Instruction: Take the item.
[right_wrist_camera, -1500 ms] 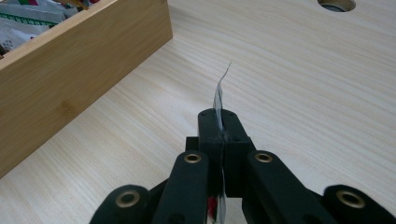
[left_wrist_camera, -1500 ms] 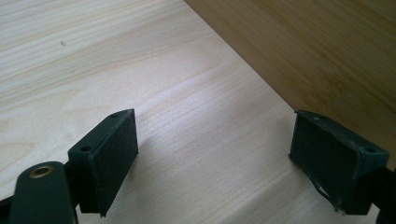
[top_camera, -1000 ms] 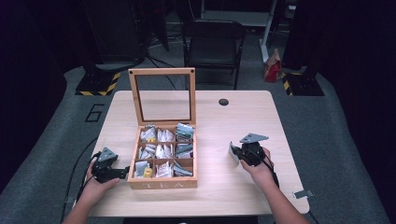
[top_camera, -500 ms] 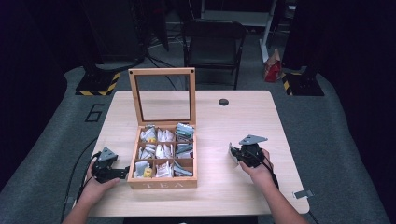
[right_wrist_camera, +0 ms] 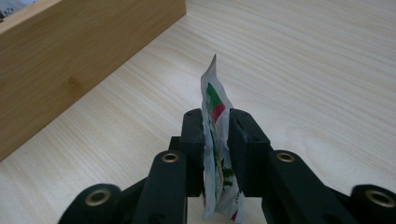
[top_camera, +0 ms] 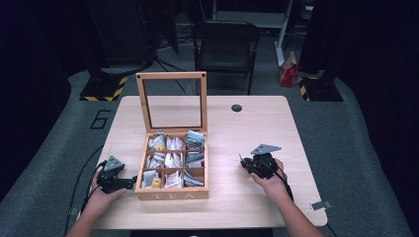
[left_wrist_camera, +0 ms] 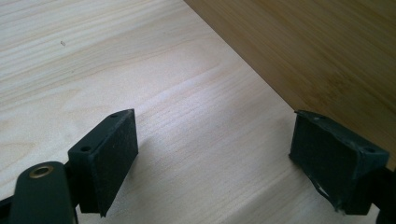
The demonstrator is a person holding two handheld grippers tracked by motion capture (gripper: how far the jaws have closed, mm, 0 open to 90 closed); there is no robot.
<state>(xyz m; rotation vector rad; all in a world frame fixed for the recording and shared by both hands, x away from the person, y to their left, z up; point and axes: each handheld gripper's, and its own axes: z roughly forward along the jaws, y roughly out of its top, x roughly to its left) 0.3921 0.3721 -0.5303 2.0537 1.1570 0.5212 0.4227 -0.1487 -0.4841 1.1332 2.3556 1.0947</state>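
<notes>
Right tongs pinching a tea sachet edge-on, just above the desk, right of the tea box. Probably light, thin, crumpling easily; best held mid-body. Left tongs spread, empty.

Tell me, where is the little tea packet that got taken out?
The tea packet is pinched in the right gripper, above the table, right of the wooden tea box.
</notes>
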